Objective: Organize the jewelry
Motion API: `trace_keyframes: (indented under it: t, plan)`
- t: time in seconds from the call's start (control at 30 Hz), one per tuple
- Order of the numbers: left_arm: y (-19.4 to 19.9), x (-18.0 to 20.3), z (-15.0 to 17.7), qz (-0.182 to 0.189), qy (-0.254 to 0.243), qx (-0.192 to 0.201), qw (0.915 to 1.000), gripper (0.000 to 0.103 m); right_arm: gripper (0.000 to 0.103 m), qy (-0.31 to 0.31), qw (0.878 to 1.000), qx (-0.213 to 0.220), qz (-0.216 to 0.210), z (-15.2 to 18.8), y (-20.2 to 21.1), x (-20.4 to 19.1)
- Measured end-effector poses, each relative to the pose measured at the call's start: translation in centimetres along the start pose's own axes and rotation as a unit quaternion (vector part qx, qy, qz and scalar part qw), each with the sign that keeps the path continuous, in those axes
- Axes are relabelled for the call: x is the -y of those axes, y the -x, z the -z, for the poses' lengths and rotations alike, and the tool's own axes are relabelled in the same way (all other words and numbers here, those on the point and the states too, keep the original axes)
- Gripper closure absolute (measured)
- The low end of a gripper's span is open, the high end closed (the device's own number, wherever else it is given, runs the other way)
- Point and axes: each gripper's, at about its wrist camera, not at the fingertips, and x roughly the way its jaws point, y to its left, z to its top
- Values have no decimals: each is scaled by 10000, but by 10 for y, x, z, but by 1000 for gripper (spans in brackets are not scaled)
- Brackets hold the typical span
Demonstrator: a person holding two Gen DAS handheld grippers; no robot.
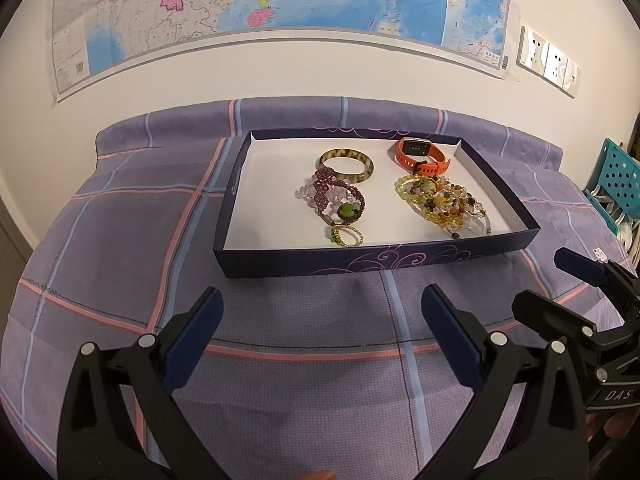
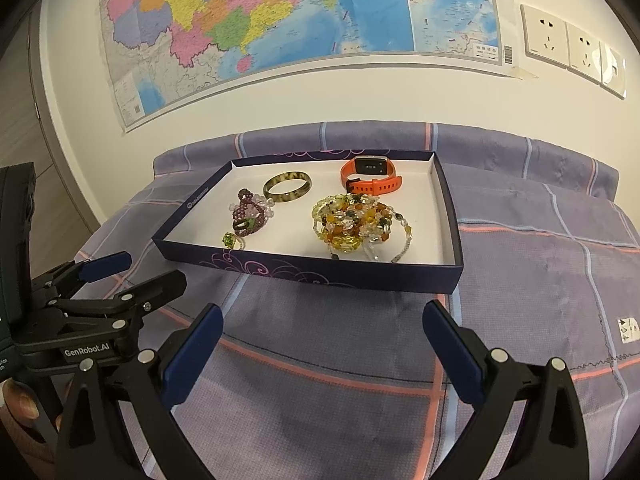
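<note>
Your left tongs (image 1: pixel 322 304) hover low over the bed (image 1: pixel 120 248), spread wide and holding nothing, aimed at the near wall of the box (image 1: pixel 360 260) at mid frame. Your right tongs (image 2: pixel 322 320) sit level beside them, equally wide and empty. Inside the box lie a mottled bangle (image 1: pixel 347 166) and an orange watch (image 1: pixel 422 156) toward the back, with purple beads (image 1: pixel 336 200) and a yellow bead cluster (image 1: pixel 440 200) nearer the front.
</note>
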Motion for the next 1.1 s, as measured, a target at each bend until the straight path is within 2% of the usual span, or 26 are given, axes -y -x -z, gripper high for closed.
trace_keyframes:
  t: [1.1]
  plan:
    - [-2, -1, 1, -10, 19, -35, 10000, 5, 7, 10, 10000, -3, -6, -1, -1, -1]
